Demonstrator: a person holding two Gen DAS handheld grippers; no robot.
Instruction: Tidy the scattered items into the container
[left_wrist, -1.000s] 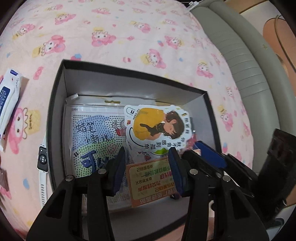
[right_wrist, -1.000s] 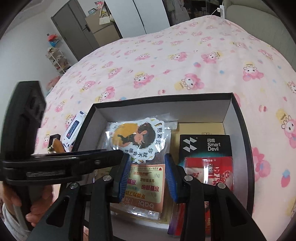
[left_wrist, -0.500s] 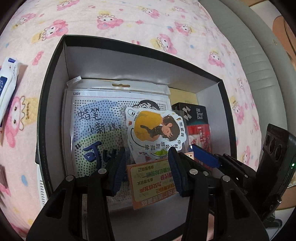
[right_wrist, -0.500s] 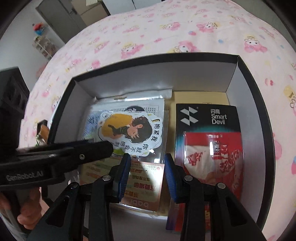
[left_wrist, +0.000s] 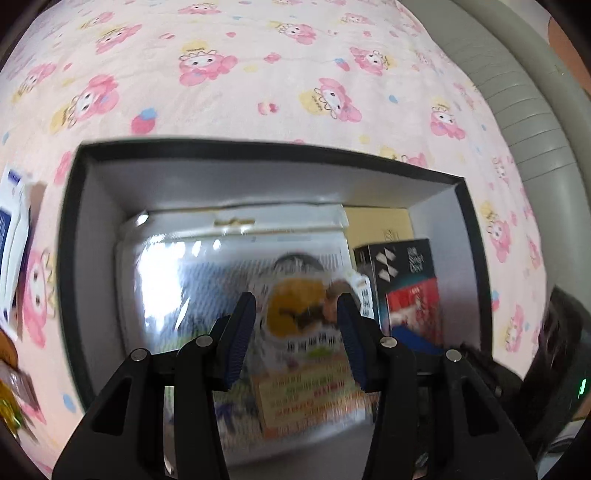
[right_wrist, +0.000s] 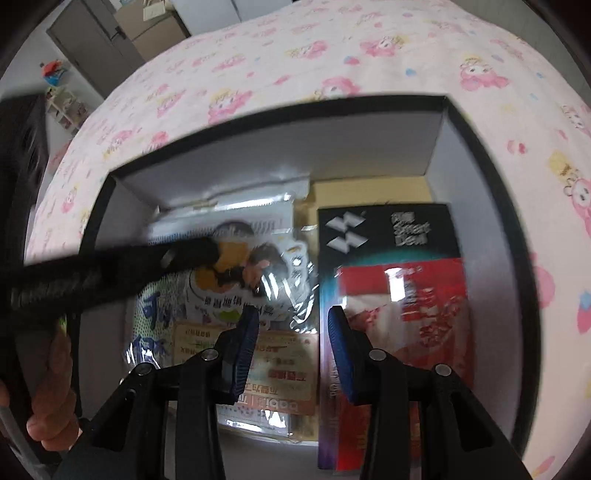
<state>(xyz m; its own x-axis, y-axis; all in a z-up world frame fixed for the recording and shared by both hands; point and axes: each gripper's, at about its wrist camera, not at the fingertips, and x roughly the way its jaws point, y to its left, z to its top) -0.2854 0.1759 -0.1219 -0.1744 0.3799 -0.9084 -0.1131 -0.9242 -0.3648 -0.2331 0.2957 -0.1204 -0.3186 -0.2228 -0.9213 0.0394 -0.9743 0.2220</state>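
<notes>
Pink cartoon-print bedding (left_wrist: 258, 74) carries a black box (left_wrist: 68, 258) holding a sticker pack (left_wrist: 295, 314) and black carton (right_wrist: 388, 229). Left gripper (left_wrist: 297, 332) and right gripper (right_wrist: 293, 345) hover above it, fingers spread, empty.

A black-rimmed, grey-walled box (left_wrist: 258, 177) sits on a pink cartoon-print bedspread (left_wrist: 258, 74).

Item count, box and bed

1 black box (left_wrist: 66, 266); inside: 1 large clear packet (left_wrist: 207, 273), 1 cartoon sticker pack (right_wrist: 258, 273), 1 orange card (right_wrist: 291, 373), 1 black Smart Devil box (right_wrist: 388, 229), 1 red packet (right_wrist: 424, 306). Outside: 1 blue-white packet (left_wrist: 11, 236). Grippers: 2, left gripper (left_wrist: 297, 338), right gripper (right_wrist: 293, 350).
</notes>
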